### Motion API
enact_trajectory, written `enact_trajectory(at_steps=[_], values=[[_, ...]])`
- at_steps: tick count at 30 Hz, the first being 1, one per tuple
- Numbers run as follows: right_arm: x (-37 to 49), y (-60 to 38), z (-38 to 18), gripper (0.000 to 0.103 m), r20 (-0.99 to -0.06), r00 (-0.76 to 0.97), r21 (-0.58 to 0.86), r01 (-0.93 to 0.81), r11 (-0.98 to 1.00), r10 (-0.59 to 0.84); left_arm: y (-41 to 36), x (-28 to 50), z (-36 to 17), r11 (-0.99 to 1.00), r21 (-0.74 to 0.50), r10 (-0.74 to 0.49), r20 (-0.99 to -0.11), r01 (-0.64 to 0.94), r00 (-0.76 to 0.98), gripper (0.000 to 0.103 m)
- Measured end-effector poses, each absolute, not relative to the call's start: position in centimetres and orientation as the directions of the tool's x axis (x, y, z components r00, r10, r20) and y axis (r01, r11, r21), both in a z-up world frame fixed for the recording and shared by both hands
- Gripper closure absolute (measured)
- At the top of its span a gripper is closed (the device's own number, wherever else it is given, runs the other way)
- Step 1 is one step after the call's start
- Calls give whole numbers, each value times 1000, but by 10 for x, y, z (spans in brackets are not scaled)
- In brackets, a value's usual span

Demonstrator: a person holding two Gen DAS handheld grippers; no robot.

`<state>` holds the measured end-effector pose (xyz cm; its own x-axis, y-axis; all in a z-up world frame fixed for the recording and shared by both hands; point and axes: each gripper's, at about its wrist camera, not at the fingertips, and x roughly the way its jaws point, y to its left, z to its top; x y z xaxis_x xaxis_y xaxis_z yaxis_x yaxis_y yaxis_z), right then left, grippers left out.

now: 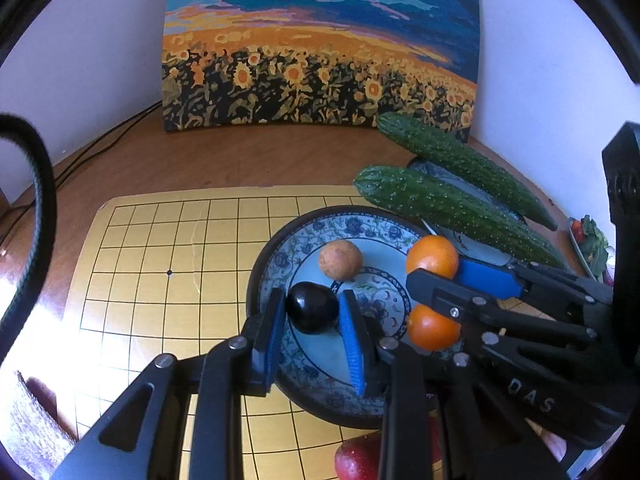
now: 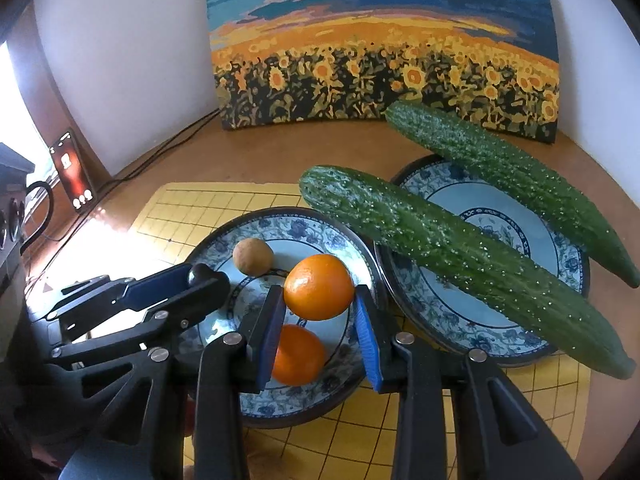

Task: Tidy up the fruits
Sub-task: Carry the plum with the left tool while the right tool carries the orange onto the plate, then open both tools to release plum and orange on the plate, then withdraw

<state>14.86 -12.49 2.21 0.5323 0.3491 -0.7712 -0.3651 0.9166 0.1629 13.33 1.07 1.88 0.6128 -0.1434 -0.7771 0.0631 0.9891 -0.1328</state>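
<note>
Over the near plate [image 2: 224, 240], the left gripper [image 1: 314, 316] brackets a dark plum [image 1: 313, 307], jaws parted, only one pad touching; the right gripper [image 2: 320, 320] straddles an orange [image 2: 319, 287] likewise, unclamped.

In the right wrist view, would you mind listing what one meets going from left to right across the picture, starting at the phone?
Phone → small brown fruit → upper orange → near cucumber → far cucumber.

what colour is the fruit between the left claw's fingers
Glossy black, almost like a dark plum; the left wrist view shows it best.
</note>
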Motion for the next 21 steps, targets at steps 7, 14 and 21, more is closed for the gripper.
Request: enact_trajectory(at_steps=[7,14,21], values=[[148,-125,22,67,-773,535,157,-359,920,340,11,133,20,989,-136,-146,-779,63,609,74],[141,-128,30,65,-763,548,159,-354,922,342,12,131,24,987,-149,-155,-788,60,595,68],[127,-134,47,59,-750,558,169,-357,919,355,14,120,37,985,-161,-167,-773,65,612,60]])
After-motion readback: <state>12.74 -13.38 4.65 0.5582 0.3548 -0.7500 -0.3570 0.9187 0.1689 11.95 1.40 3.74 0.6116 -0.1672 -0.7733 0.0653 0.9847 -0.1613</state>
